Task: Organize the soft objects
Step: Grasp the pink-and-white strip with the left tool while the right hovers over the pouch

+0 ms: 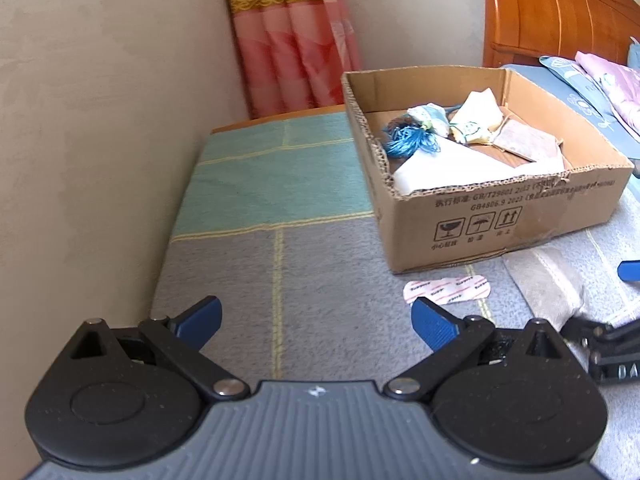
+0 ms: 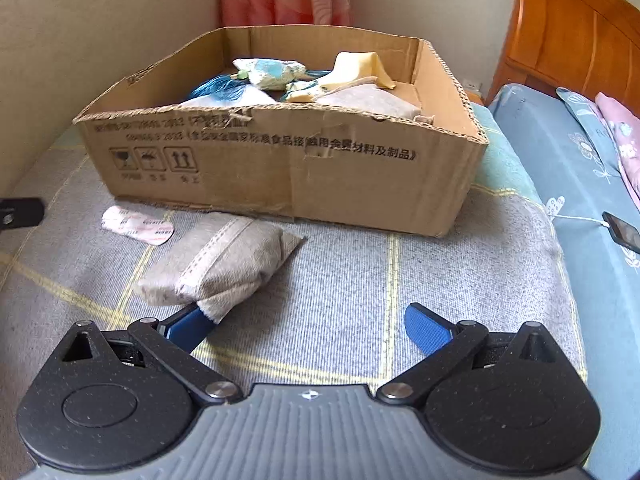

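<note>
An open cardboard box stands on a grey and teal checked cloth. Several soft things lie inside it: a blue tassel, small cloth pouches and a beige sachet. A grey plush pouch lies on the cloth in front of the box. A pink-and-white packet lies to its left. My right gripper is open, its left fingertip touching the pouch's near corner. My left gripper is open over bare cloth, left of the packet.
A beige wall runs along the left, with a pink curtain behind the box. To the right are a wooden headboard, blue bedding and a phone on a white cable.
</note>
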### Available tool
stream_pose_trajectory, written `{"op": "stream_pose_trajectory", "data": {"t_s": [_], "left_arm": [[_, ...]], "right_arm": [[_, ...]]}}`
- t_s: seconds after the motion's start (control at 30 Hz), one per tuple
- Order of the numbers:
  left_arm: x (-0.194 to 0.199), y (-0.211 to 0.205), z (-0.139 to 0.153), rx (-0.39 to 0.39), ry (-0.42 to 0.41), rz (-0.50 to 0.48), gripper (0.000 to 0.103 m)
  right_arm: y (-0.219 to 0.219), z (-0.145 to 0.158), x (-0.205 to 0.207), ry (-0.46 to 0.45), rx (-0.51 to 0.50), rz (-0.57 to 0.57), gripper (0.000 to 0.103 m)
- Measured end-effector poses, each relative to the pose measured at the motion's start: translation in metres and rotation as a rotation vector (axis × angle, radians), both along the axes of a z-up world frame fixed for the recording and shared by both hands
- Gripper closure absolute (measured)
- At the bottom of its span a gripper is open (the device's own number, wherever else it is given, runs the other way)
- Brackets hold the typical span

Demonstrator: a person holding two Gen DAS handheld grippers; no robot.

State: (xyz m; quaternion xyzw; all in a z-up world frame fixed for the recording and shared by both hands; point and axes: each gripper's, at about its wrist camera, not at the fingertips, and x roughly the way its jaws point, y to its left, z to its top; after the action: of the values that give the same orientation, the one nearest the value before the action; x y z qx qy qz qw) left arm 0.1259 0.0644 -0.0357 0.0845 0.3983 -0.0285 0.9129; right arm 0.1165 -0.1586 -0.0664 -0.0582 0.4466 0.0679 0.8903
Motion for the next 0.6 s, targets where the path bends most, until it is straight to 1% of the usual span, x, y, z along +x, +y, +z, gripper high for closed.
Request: {"op": "stream_pose_trajectory", "data": {"t_s": [0.17, 0.27, 0.37, 0.43, 0.5, 0.6], "left_arm": [[0.021, -0.004, -0.014, 0.022, 0.023, 0.030, 0.002], [0.033, 0.001, -0.023, -0.002, 0.045, 0.047, 0.002], [0.042, 0.004, -0.031, -0.014, 0.068, 0.056, 0.002], [0.045, 0.005, -0.033, -0.042, 0.067, 0.042, 0.002], [0.046, 0.006, -0.035, -0.081, 0.093, 0.008, 0.002], [0.040, 0.004, -0.036, -0.112, 0.119, -0.045, 0.002]], "right_arm": [[0.003, 0.000, -0.007, -0.022, -0.003, 0.023, 0.000], [-0.001, -0.001, -0.005, -0.016, 0.017, 0.026, 0.000], [-0.001, -0.002, -0.004, -0.018, 0.016, 0.033, 0.000], [-0.001, -0.003, -0.003, -0.020, 0.016, 0.034, 0.000], [-0.001, -0.003, -0.004, -0.022, 0.017, 0.038, 0.000], [-0.002, -0.003, -0.002, -0.024, 0.018, 0.045, 0.000]]}}
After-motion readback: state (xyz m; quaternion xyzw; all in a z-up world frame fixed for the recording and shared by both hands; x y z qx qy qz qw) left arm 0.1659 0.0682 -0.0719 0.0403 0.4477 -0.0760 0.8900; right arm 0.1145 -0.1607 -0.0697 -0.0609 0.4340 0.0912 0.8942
